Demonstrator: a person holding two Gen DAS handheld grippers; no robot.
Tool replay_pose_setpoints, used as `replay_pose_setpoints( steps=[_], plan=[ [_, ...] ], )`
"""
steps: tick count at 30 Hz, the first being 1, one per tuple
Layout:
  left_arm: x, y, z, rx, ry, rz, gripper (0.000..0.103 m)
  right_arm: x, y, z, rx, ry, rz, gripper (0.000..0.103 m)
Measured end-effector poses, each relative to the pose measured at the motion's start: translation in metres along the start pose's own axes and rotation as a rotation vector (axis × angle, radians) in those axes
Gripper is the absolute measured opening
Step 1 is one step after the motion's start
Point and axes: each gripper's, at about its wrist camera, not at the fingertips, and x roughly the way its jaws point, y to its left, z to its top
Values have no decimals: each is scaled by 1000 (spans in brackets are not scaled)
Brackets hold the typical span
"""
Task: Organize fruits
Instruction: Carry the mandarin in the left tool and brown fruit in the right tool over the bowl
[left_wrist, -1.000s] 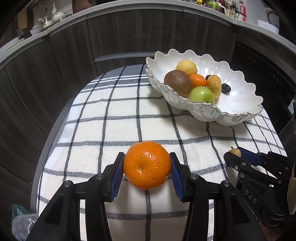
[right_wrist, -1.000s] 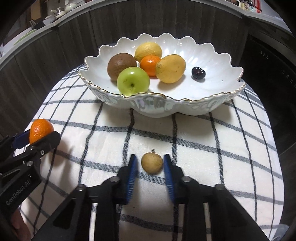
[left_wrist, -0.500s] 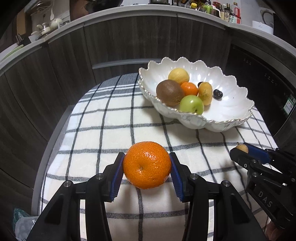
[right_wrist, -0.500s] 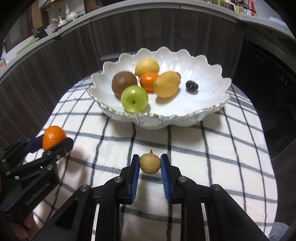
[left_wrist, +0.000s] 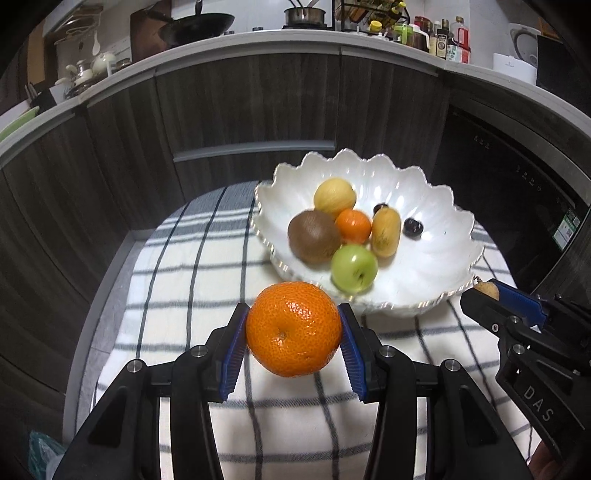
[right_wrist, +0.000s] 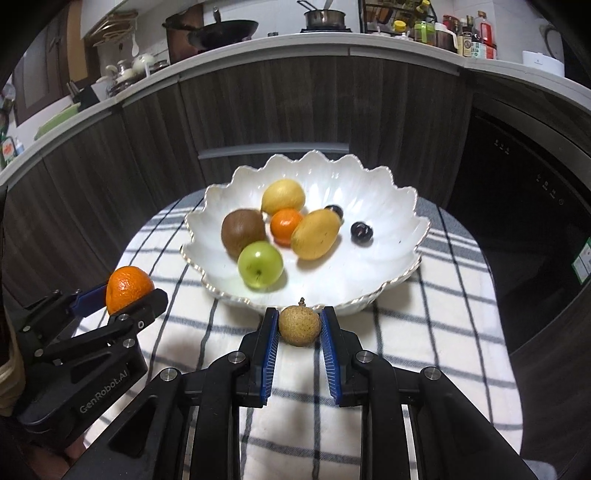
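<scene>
My left gripper (left_wrist: 293, 332) is shut on a large orange (left_wrist: 293, 328) and holds it above the checked cloth, just short of the white scalloped bowl (left_wrist: 436, 295). My right gripper (right_wrist: 299, 328) is shut on a small brown longan (right_wrist: 299, 325), raised near the bowl's front rim (right_wrist: 373, 295). The bowl holds a kiwi (right_wrist: 243, 232), a green apple (right_wrist: 260, 264), a small orange (right_wrist: 286, 226), a lemon (right_wrist: 282, 195), a yellow mango (right_wrist: 316, 234) and two dark plums (right_wrist: 361, 232). Each gripper shows in the other's view: the left (right_wrist: 129, 291), the right (left_wrist: 487, 291).
The bowl stands on a small table with a black-and-white checked cloth (left_wrist: 192, 273). Dark wood cabinets (left_wrist: 240, 110) curve behind it, with a dark appliance (left_wrist: 517, 177) to the right. The counter above carries pans and bottles.
Both grippers have risen off the cloth with their fruit and moved closer to the bowl. The right gripper closed on the longan.
</scene>
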Motion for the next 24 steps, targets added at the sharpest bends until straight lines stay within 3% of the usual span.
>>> replay_pose_setpoints(
  steps=[12,24],
  plan=[
    [20,-9,48,27,-44,-2,47,9,-20,41,21,-53,-3,24],
    [62,-18,66,34,-8,-27,47,40,-32,60,29,-49,-4,24]
  ],
)
